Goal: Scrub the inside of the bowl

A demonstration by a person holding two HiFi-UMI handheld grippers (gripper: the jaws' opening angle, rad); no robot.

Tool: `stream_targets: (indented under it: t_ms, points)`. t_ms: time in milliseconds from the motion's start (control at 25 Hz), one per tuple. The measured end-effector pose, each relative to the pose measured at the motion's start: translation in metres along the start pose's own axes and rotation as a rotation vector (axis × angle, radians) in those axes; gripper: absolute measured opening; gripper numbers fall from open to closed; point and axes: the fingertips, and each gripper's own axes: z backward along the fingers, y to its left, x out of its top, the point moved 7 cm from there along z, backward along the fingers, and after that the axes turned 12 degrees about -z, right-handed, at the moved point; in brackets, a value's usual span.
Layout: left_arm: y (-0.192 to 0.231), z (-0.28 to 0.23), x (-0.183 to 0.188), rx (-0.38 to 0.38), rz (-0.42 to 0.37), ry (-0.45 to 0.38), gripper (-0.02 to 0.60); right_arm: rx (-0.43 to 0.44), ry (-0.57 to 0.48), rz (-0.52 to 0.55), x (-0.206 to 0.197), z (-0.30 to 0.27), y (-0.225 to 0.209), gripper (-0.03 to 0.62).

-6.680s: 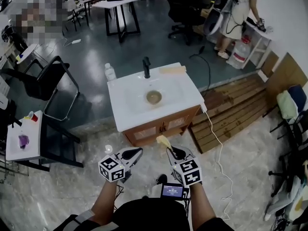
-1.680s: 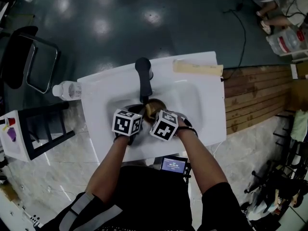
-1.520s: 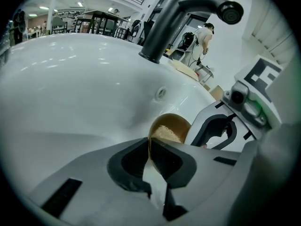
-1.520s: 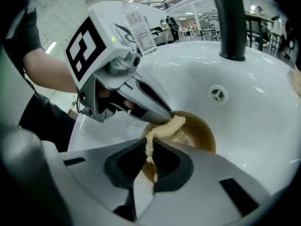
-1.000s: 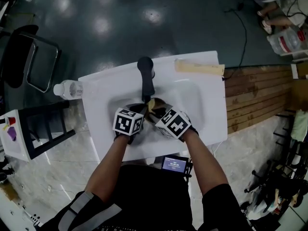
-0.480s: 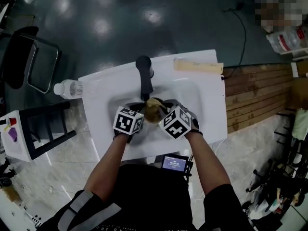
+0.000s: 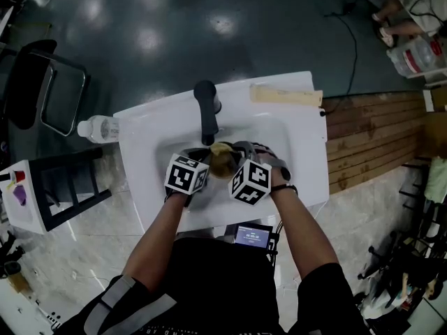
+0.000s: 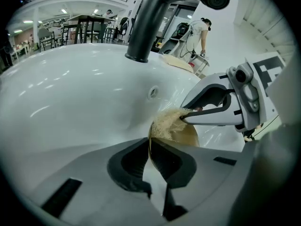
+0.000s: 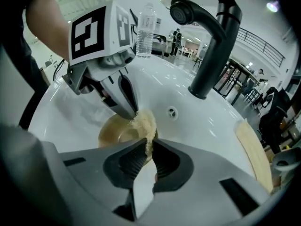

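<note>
Jaws of the left gripper (image 8: 149, 149) pinched the brown bowl (image 8: 189, 135) by its rim; the right gripper (image 9: 148, 147) clenched a fibrous scrub pad (image 9: 145, 120) inside it, in the white sink (image 8: 70, 93).

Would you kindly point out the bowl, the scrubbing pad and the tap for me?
bowl (image 9: 113, 133): right gripper view, on its brown inner wall.
scrubbing pad (image 9: 146, 120): right gripper view, on its fibrous middle.
tap (image 8: 145, 25): left gripper view, on its dark neck.
</note>
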Motion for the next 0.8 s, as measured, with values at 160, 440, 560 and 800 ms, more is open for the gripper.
stream_targets:
  t_ms: [160,440,560,800]
  points:
    - [0.002,-0.001,-0.001,0.005,0.017,0.004,0.021,0.039,0.036,0.031,-0.005,0.005,0.006,0.04]
    - [0.004,-0.002,-0.002,0.003,0.042,0.011,0.021,0.159,0.086,0.036,-0.015,0.006,0.029,0.04]
    - [0.005,-0.003,-0.001,-0.005,0.051,0.024,0.02,0.217,0.104,0.021,-0.016,0.003,0.036,0.04]
    - [0.008,-0.001,0.005,-0.025,0.121,0.043,0.018,0.337,0.147,0.045,-0.013,-0.007,0.054,0.04]
